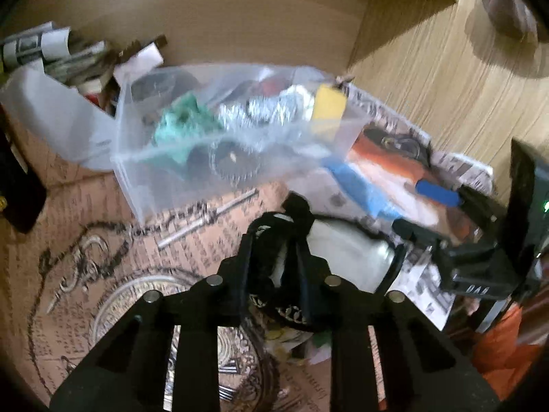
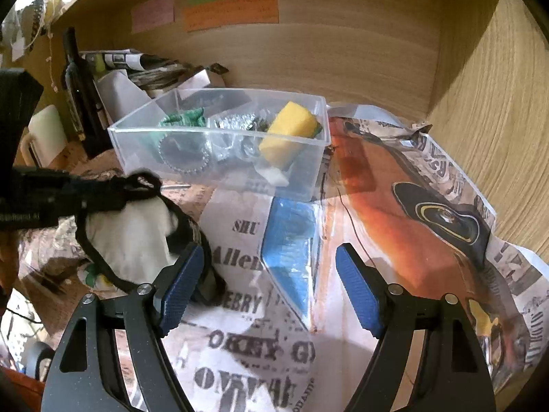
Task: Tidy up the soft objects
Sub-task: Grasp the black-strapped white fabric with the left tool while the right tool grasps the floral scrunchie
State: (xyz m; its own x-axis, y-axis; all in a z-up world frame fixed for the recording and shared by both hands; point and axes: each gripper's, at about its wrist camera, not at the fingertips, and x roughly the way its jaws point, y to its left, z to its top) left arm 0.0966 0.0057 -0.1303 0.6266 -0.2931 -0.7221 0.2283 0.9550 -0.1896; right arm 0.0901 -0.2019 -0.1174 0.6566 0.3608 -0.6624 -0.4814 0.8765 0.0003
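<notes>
My left gripper point(image 1: 274, 237) is shut on the black fabric strap point(image 1: 274, 226) of a white soft object point(image 1: 346, 254) with a black edge, held just above the newspaper-covered desk. In the right wrist view the same left gripper point(image 2: 85, 195) grips the strap at the left, with the white soft object point(image 2: 130, 237) below it. My right gripper point(image 2: 267, 285) is open and empty over the newspaper, right of the white object. A clear plastic box point(image 2: 291, 185) behind holds a yellow sponge point(image 2: 291, 130), a green cloth point(image 2: 185, 116) and silvery scourers point(image 2: 236, 123); the box also shows in the left wrist view point(image 1: 144, 192).
A dark bottle point(image 2: 79, 86) and rolled papers point(image 2: 137, 61) stand at the back left. Wooden walls point(image 2: 480, 86) close the back and right. Sticky notes point(image 2: 230, 10) hang on the back wall. A blue patch point(image 2: 291, 240) is printed on the newspaper point(image 2: 429, 240). A glass dish point(image 1: 137, 295) lies near the left gripper.
</notes>
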